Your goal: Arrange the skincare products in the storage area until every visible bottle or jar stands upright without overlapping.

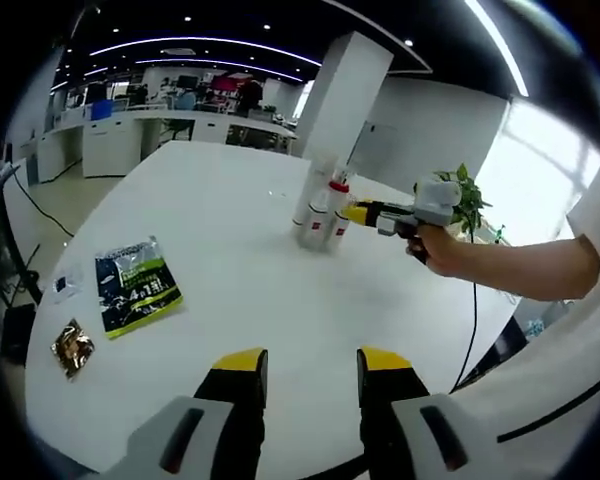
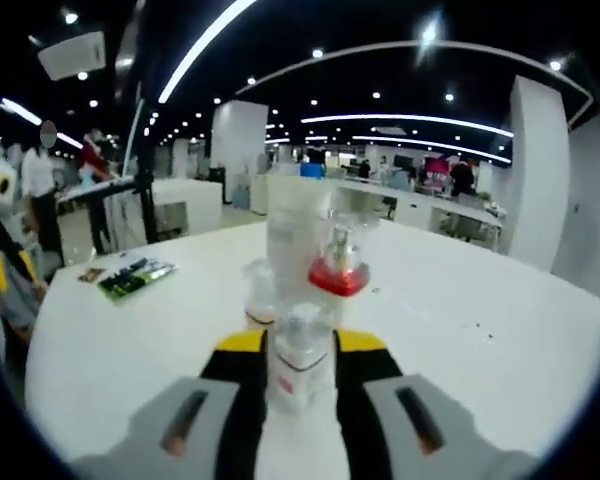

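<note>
Pinching a small clear bottle at 6 o'clock, right gripper grips its body; light, slick, tippy. Bottle cluster beyond at 12. Left gripper spread, empty, above white table.

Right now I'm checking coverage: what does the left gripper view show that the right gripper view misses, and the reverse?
Left gripper view alone: the person's hand holding the right gripper, and a plant behind it. Right gripper view alone: a small clear bottle between that gripper's jaws, apparently gripped. Both: the white table, the bottle cluster and the dark snack packet.
</note>
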Tool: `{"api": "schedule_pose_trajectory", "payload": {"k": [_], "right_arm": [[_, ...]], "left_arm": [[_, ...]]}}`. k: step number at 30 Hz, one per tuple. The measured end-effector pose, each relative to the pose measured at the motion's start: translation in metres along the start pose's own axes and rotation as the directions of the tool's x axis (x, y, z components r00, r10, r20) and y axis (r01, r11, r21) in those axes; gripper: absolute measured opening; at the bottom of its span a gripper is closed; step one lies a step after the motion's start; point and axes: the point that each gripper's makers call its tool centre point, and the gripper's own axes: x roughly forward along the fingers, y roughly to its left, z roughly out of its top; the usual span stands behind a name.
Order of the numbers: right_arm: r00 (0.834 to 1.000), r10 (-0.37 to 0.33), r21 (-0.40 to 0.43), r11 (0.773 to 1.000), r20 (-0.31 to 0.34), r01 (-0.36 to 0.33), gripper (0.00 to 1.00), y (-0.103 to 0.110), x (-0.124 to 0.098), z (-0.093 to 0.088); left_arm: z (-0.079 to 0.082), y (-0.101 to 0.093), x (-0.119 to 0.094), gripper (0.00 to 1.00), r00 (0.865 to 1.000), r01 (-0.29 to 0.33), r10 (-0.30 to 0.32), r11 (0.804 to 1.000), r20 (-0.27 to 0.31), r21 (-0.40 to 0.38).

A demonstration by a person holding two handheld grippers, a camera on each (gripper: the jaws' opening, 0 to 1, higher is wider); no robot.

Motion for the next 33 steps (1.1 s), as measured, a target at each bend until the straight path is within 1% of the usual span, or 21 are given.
{"api": "schedule_pose_trajectory", "payload": {"k": [3,7,8,9,12,13,18,22,25,29,33], "right_arm": [[1.000,-0.012,0.028,1.000,-0.019,0.012,0.25,-0.002,0.000,-0.009],[0.997,-0.001,0.078,0.997,-0.072,0.007,0.25,-0.002,0.000,-0.026],[0.995,0.000,0.092,0.996,-0.097,0.009,0.24,-0.002,-0.001,-0.033],[0.992,0.006,0.108,0.994,-0.124,0.007,0.24,-0.001,-0.001,-0.040],[0.987,0.006,0.106,0.994,-0.158,0.010,0.18,-0.002,-0.001,-0.049],[0.987,0.009,0.112,0.994,-0.158,0.008,0.17,-0.002,-0.002,-0.049],[0.989,0.008,0.099,0.995,-0.147,0.007,0.16,-0.003,-0.001,-0.044],[0.991,0.015,0.100,0.995,-0.133,-0.001,0.14,-0.003,0.001,-0.039],[0.994,0.024,0.109,0.994,-0.109,-0.012,0.14,-0.002,0.001,-0.032],[0.993,0.030,0.106,0.994,-0.112,-0.018,0.14,-0.002,0.002,-0.032],[0.994,0.043,0.108,0.994,-0.103,-0.032,0.13,-0.001,0.002,-0.031]], "left_arm": [[0.000,0.002,-0.002,0.37,1.000,-0.008,0.008,1.000,0.007,-0.004],[-0.003,0.003,-0.004,0.37,1.000,-0.013,0.013,0.999,0.016,-0.039],[-0.003,0.002,-0.004,0.37,1.000,-0.012,0.013,0.999,0.018,-0.039],[-0.004,0.001,-0.004,0.37,1.000,-0.012,0.012,0.999,0.016,-0.038],[-0.004,0.001,-0.005,0.37,1.000,-0.012,0.012,0.999,0.015,-0.035],[-0.004,0.001,-0.005,0.36,1.000,-0.012,0.013,0.999,0.015,-0.034],[-0.002,0.002,-0.009,0.36,1.000,-0.023,0.024,0.999,0.018,-0.031],[-0.004,0.003,-0.008,0.36,0.999,-0.030,0.030,0.999,0.018,-0.037],[-0.006,0.002,-0.007,0.36,0.999,-0.030,0.031,0.999,0.015,-0.043],[-0.003,0.000,-0.007,0.36,0.999,-0.029,0.029,0.999,0.019,-0.039],[-0.004,-0.001,-0.006,0.36,0.999,-0.027,0.028,0.999,0.018,-0.044]]}}
